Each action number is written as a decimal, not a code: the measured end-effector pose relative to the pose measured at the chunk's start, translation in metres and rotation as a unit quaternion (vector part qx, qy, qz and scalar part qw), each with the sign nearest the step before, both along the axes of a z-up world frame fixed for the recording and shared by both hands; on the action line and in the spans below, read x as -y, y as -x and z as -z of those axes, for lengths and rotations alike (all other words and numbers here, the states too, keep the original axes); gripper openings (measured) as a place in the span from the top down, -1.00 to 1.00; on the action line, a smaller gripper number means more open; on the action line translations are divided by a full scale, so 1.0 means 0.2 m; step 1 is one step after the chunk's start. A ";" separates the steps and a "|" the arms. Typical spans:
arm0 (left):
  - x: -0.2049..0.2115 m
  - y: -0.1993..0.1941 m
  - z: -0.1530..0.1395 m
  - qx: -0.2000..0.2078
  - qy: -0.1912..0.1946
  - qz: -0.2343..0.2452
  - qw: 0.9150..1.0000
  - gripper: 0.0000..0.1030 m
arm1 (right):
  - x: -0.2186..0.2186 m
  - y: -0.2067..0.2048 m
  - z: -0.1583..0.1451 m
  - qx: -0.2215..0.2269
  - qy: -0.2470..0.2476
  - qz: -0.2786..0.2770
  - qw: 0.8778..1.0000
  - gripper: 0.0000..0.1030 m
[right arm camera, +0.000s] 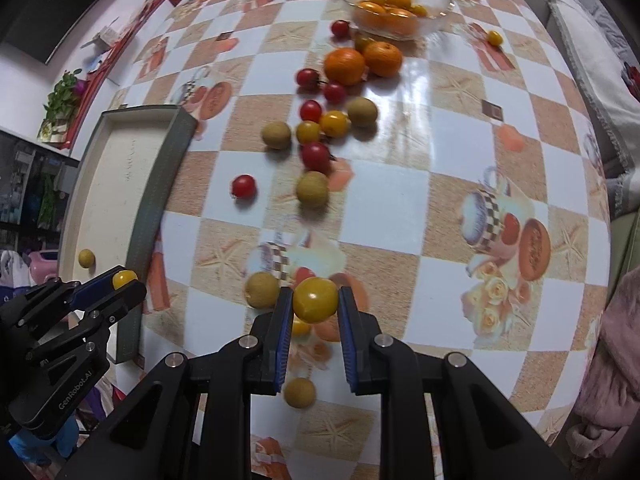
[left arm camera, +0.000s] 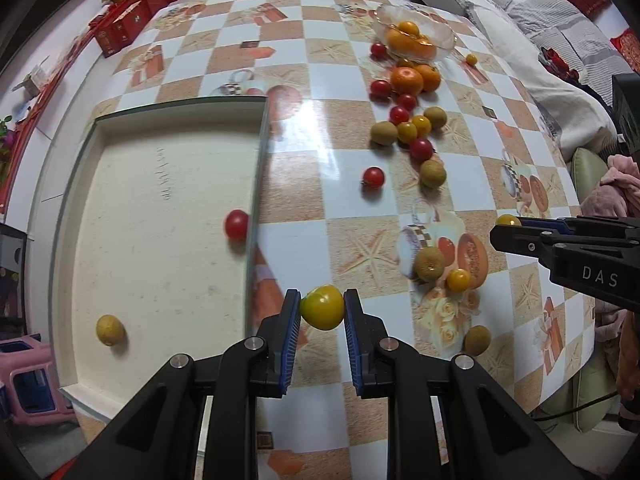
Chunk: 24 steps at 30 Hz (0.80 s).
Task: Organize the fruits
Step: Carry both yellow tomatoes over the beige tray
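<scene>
Starting from the left, the shallow tray [left arm camera: 160, 208] holds already one red tomato [left arm camera: 236, 224] against its right wall and one brownish longan [left arm camera: 110, 330] near the front corner. Just right of that wall, the left claw [left arm camera: 322, 308] is pinching a yellow tomato [left arm camera: 322, 307] between its blue pads. It hangs above the table [left arm camera: 360, 184], not yet over the tray. Further right, many fruits lie loose in a line toward the glass bowl [left arm camera: 448, 38] with oranges. The right claw [right arm camera: 315, 300] is pinching a second yellow tomato [right arm camera: 315, 300] above the table, with a longan [right arm camera: 261, 289] just beside its left finger.

I judge the risk is at the tray wall: if the left claw passes too low, the tomato may knock the rim and slip out, because the skin is smooth and round. Squeezing harder could burst it.
</scene>
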State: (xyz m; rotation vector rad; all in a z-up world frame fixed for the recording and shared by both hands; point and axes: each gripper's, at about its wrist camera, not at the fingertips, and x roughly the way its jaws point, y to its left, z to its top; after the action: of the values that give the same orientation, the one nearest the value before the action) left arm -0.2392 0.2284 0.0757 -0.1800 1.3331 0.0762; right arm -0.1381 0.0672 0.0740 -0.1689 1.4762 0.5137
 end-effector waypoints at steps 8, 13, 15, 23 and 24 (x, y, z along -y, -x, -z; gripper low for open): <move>-0.20 0.11 -0.01 0.002 -0.005 -0.050 0.999 0.55 | -0.28 0.03 -0.05 0.006 -0.013 -0.052 0.999 0.53; -0.34 0.17 0.00 0.002 -0.011 -0.078 0.997 0.55 | -0.48 0.05 -0.06 0.007 -0.020 -0.086 0.996 0.53; -0.40 0.18 0.00 0.005 -0.014 -0.090 0.996 0.55 | -0.54 0.05 -0.05 0.005 -0.022 -0.094 0.995 0.53; -0.67 0.09 0.04 0.013 -0.043 -0.126 0.991 0.55 | -0.85 0.01 -0.02 0.012 -0.032 -0.135 0.990 0.54; -0.69 0.07 0.05 0.011 -0.046 -0.131 0.990 0.55 | -0.88 0.00 -0.02 0.013 -0.031 -0.140 0.990 0.54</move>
State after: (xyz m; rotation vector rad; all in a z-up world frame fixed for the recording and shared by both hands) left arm -0.2537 0.3670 0.0653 -0.2762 1.2750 0.3555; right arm -0.1388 0.2434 0.0772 -0.3344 1.4168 0.7802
